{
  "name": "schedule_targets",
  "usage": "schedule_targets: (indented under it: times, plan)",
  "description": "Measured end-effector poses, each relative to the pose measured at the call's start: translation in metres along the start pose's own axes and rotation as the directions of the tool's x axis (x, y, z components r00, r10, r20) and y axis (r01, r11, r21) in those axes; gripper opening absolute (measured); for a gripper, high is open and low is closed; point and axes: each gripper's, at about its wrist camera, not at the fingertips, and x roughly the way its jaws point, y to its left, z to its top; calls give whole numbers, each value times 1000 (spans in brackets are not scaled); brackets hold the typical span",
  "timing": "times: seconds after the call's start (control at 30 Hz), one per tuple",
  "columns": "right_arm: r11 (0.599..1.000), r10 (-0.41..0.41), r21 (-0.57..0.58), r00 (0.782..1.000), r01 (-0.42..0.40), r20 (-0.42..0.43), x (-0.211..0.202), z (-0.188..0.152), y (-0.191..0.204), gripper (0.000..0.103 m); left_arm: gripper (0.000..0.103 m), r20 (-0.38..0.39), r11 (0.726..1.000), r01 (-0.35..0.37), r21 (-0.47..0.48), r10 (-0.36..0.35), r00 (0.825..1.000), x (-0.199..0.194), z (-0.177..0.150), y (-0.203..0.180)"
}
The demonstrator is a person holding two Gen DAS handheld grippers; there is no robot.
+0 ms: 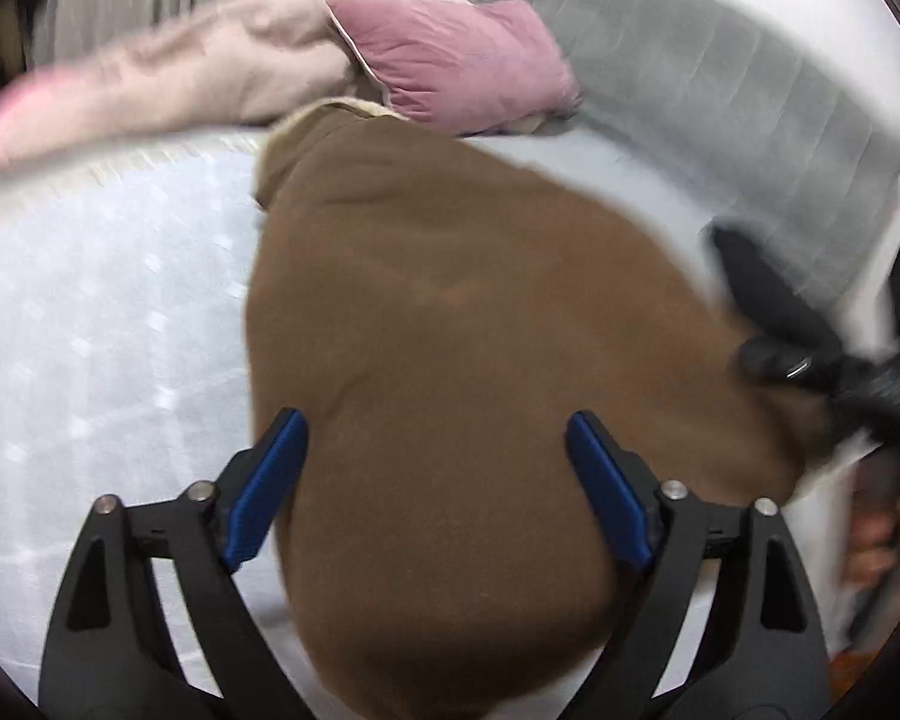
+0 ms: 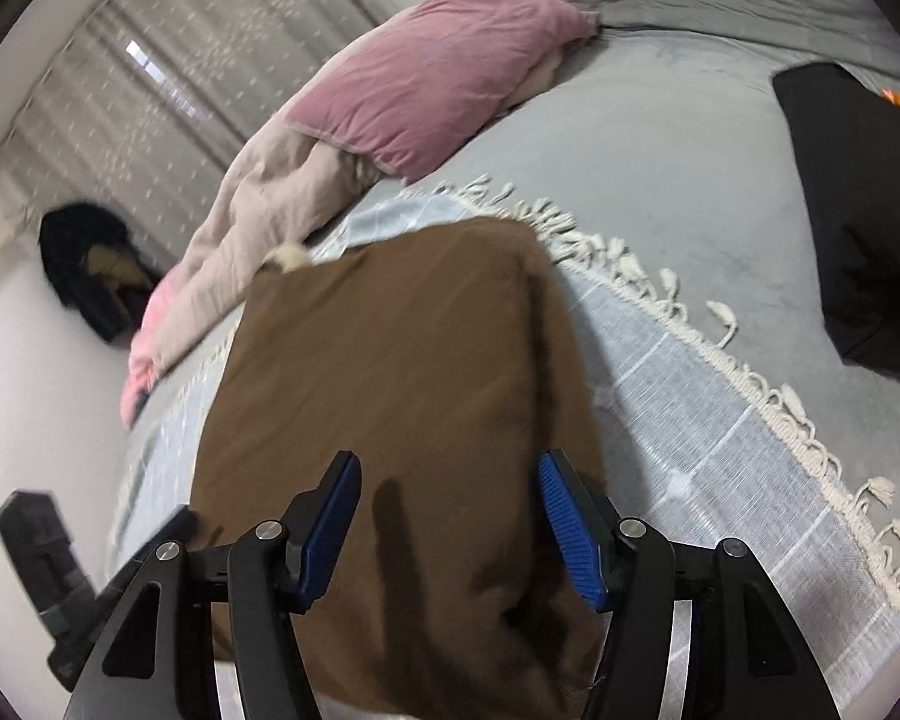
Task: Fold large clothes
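I am hovering both my left claw (image 1: 435,480) and right claw (image 2: 450,531) spread and empty over the brown garment (image 1: 450,330) lying just beneath them; soft, thick, floppy; I am judging its near edge the best hold

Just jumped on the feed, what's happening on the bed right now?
A person is folding a brown garment with a claw in each hand. It lies folded into a compact block on a pale blue fringed throw spread over the bed. Both the left claw and the right claw hang open above the near end of the garment, gripping nothing. A pink pillow and a beige blanket sit beyond it, and a black folded item lies to the right.
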Motion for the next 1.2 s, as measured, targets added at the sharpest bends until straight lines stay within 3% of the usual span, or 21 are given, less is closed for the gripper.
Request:
schedule_targets:
  times: [0.03,0.07,0.2,0.23,0.33,0.4,0.57,0.67,0.73,0.87,1.03,1.2]
  plan:
    - [998,-35,-46,999,34,-9,6,-7,1,65,90,4,998,-51,42,51,999,1,-4,-5]
    - [995,-69,-75,997,68,-17,12,-12,0,65,90,-9,998,-55,31,55,998,-3,-5,-5]
    - [971,-177,-160,984,178,21,3,-27,11,65,90,-61,997,3,-79,-8,998,-35,-10,1]
    - [967,-180,-174,983,185,44,-7,-31,17,65,90,-67,997,-11,-80,6,998,-47,-13,2]
    - [970,-161,-169,983,174,84,-32,-50,26,68,91,-73,996,-84,-32,82,994,-71,-27,-4]
    - [975,-160,-140,983,172,89,-43,-65,28,77,96,-82,994,-104,-27,101,991,-87,-36,-5]
    - [952,-278,-113,958,285,75,-60,-100,34,81,101,-133,993,-113,-25,109,985,-114,-62,-3]
    - [946,-309,-84,949,313,60,-69,-121,35,85,101,-171,991,-111,-73,97,981,-116,-66,0]
    - [937,-338,-76,940,341,51,-70,-132,37,86,101,-153,993,-68,-98,53,987,-120,-63,-4]
    - [925,-365,-94,930,367,40,-68,-139,41,86,102,-124,990,-140,-31,135,983,-122,-70,-16]
    - [916,-389,-89,921,390,36,-66,-139,38,86,102,-193,989,-141,-34,131,972,-104,-80,-12]
    - [924,-373,-83,928,373,20,-65,-138,38,86,102,-202,986,-163,-34,153,967,-100,-86,-13]
